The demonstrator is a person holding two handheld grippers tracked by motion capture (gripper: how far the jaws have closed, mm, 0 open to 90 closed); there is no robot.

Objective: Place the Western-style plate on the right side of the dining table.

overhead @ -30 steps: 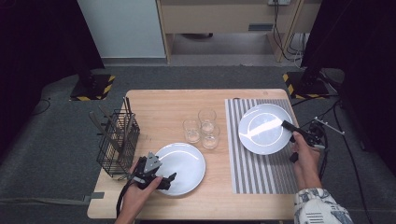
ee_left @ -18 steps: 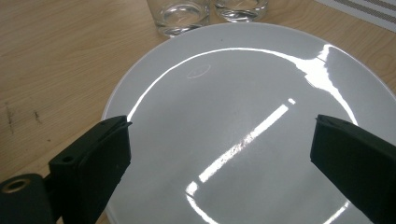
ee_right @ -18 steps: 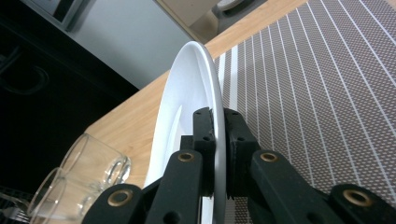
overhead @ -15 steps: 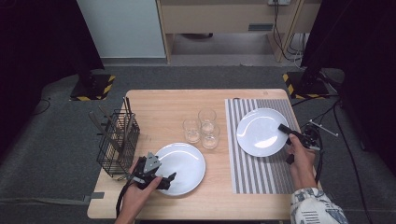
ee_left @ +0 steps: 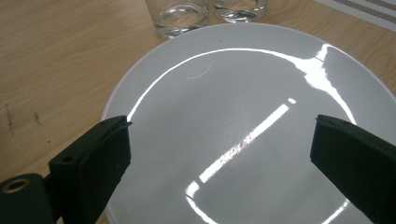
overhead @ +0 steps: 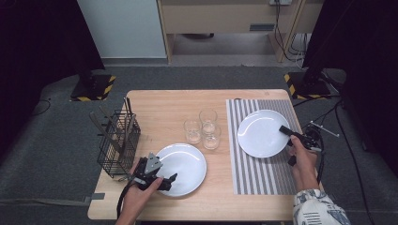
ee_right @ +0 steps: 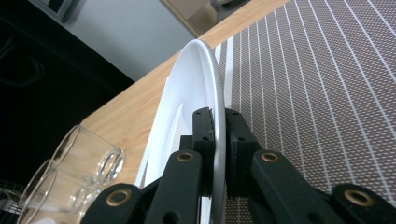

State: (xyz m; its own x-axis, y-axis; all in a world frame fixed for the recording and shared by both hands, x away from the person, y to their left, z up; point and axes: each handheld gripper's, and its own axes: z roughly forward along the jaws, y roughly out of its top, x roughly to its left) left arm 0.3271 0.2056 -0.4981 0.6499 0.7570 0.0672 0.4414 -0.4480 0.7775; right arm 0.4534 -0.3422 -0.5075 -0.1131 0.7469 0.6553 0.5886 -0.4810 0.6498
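Two white plates are the work in hand, one for each gripper. Nearest the person, the left gripper [overhead: 165, 180] rests at the near-left rim of the near plate [overhead: 180, 168], which lies flat on the bare wood of the bench [overhead: 159, 101]. In the left gripper view its jaws stand wide, one on each side of the plate's [ee_left: 243, 121] glossy face, with nothing pinched between them; this looks like a waiting pose, ready to take the rim once the other hand is done.

To the right, the right gripper [overhead: 287, 131] has its jaws narrow and clamped on the rim of the far plate [overhead: 263, 132]. The right gripper view shows the thin edge of this plate [ee_right: 196, 88] squeezed between the two pads, one above and one below the rim, which is the only way a flat plate offers a hold. That plate is over the striped placemat [overhead: 263, 176], on the right part of the bench; I judge it is being set there as a place setting, though I cannot tell whether its far edge touches the mat.

Between the plates stand three empty glasses [overhead: 203, 128], grouped close and clear of both hands. At the left edge a black wire basket [overhead: 117, 143] holds cutlery upright.
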